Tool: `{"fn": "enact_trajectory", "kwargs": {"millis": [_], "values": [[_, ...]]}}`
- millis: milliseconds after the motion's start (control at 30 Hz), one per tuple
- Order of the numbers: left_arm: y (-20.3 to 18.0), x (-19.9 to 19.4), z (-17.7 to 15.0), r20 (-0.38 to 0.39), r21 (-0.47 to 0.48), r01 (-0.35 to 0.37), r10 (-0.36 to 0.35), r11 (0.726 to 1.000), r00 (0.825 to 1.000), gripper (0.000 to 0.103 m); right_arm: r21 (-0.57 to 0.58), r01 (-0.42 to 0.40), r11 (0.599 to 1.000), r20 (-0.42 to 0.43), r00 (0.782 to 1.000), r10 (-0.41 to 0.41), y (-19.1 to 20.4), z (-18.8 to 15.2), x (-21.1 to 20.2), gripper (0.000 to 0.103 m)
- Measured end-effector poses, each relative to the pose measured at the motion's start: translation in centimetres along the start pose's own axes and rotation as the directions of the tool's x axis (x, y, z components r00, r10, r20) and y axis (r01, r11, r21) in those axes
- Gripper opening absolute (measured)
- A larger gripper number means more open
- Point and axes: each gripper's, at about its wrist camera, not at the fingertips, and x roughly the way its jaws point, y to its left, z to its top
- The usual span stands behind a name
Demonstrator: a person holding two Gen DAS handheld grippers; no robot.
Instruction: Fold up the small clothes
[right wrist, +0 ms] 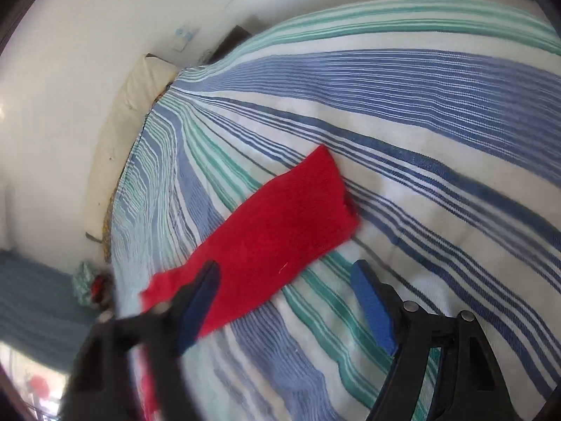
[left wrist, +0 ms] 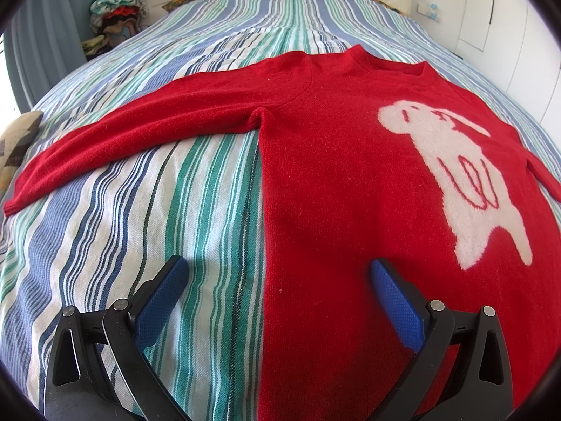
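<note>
While the red sweater (left wrist: 333, 182) lies flat, left claw (left wrist: 277, 277) and right claw (right wrist: 285, 280) gape wide, empty.

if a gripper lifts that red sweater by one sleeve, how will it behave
The red sweater lies flat and fuzzy on the striped bedspread, so it would probably drape limply. The knit likely grips the pads rather than slipping. Its body would probably drag behind.

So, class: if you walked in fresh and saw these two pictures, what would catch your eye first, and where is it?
The bright red sweater spread flat on the striped bedspread, with a white animal shape on its chest. In the right wrist view, one red sleeve lies straight across the stripes. Each open claw, left and right, hovers empty in the foreground.
</note>
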Motion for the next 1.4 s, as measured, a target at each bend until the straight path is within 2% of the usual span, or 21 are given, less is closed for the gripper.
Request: {"fn": "enact_trajectory", "kwargs": {"millis": [100,133,167,200,233,267,333,433,500,567,700,833,933,1000,1067,1167,1200,1267,1300,1333,1400], "values": [[0.1,0.0,-0.1,0.002,0.0,0.003,-0.003,1.0,1.0,0.103,0.016,0.004,1.0,0.023,1.0,-0.005,0.0,1.5,1.4,0.073],[0.1,0.0,-0.1,0.003,-0.003,0.006,-0.006,1.0,1.0,0.103,0.01,0.008,1.0,0.026,1.0,-0.008,0.2,1.9,1.8,0.062],[0.2,0.1,-0.1,0.004,-0.005,0.01,-0.01,1.0,1.0,0.103,-0.003,0.014,1.0,0.008,1.0,-0.014,0.5,2.2,2.4,0.048],[0.2,0.1,-0.1,0.003,-0.005,0.013,-0.013,1.0,1.0,0.103,-0.033,0.046,0.998,-0.02,0.999,-0.047,0.8,2.5,3.0,0.005],[0.2,0.2,0.0,-0.006,-0.004,0.014,-0.014,1.0,1.0,0.103,-0.074,0.117,0.99,-0.021,0.993,-0.119,1.1,2.7,3.1,0.003],[0.2,0.3,0.1,-0.011,-0.004,0.014,-0.015,1.0,1.0,0.103,-0.106,0.156,0.982,0.007,0.988,-0.156,1.2,2.9,2.6,0.003],[0.1,0.2,0.2,-0.013,-0.003,0.014,-0.014,1.0,1.0,0.103,-0.147,0.224,0.964,0.05,0.974,-0.219,1.1,3.3,1.9,0.002],[0.3,0.3,0.6,-0.039,-0.003,0.031,-0.031,1.0,0.999,0.103,-0.19,0.276,0.942,0.064,0.961,-0.269,1.1,3.4,2.2,0.002],[0.6,0.4,1.3,-0.09,0.007,0.056,-0.055,0.998,0.994,0.103,-0.242,0.322,0.915,0.088,0.947,-0.31,2.1,3.1,2.5,0.002],[1.4,-0.7,1.9,-0.1,-0.038,0.057,-0.061,0.998,0.993,0.101,-0.267,0.334,0.904,0.104,0.943,-0.317,2.9,3.1,2.2,0.002],[3.9,-5.7,2.1,0.011,-0.131,-0.004,0.006,0.991,1.0,0.102,-0.32,0.284,0.904,0.14,0.958,-0.252,6.3,2.8,-0.3,0.003],[6.3,-8.3,1.0,0.083,-0.148,-0.074,0.087,0.986,0.993,0.102,-0.498,0.182,0.848,0.163,0.98,-0.115,15.3,0.4,-3.2,0.003],[8.3,-7.7,-0.5,0.076,-0.187,-0.089,0.104,0.978,0.992,0.102,-0.607,0.049,0.793,0.107,0.994,0.021,23.7,-2.7,-3.5,0.003],[9.3,-6.8,-1.8,0.058,-0.213,-0.091,0.106,0.973,0.993,0.102,-0.669,-0.056,0.741,0.03,0.994,0.102,29.3,-5.8,-2.6,0.003],[10.0,-6.1,-3.0,0.038,-0.222,-0.107,0.118,0.969,0.992,0.102,-0.71,-0.164,0.685,-0.064,0.984,0.169,34.4,-9.5,-0.8,0.003],[10.4,-5.9,-3.3,0.032,-0.218,-0.1,0.109,0.971,0.993,0.102,-0.729,-0.303,0.613,-0.209,0.952,0.222,40.0,-15.5,3.0,0.004],[10.4,-6.1,-3.2,0.049,-0.207,-0.108,0.121,0.972,0.992,0.102,-0.72,-0.353,0.598,-0.268,0.936,0.23,41.3,-17.4,4.5,0.008],[10.5,-6.4,-3.3,0.067,-0.188,-0.13,0.145,0.974,0.987,0.102,-0.661,-0.449,0.601,-0.398,0.889,0.227,42.5,-20.6,8.0,0.045],[10.6,-6.3,-3.3,0.062,-0.188,-0.132,0.146,0.973,0.987,0.102,-0.623,-0.484,0.614,-0.449,0.864,0.226,42.4,-21.8,9.2,0.074],[10.9,-6.1,-3.4,0.052,-0.199,-0.128,0.141,0.972,0.989,0.102,-0.59,-0.511,0.624,-0.479,0.845,0.239,41.9,-22.6,10.3,0.076],[11.6,-5.8,-3.5,0.038,-0.235,-0.105,0.117,0.966,0.992,0.102,-0.565,-0.527,0.635,-0.496,0.832,0.249,40.9,-22.9,11.0,0.076]]}}
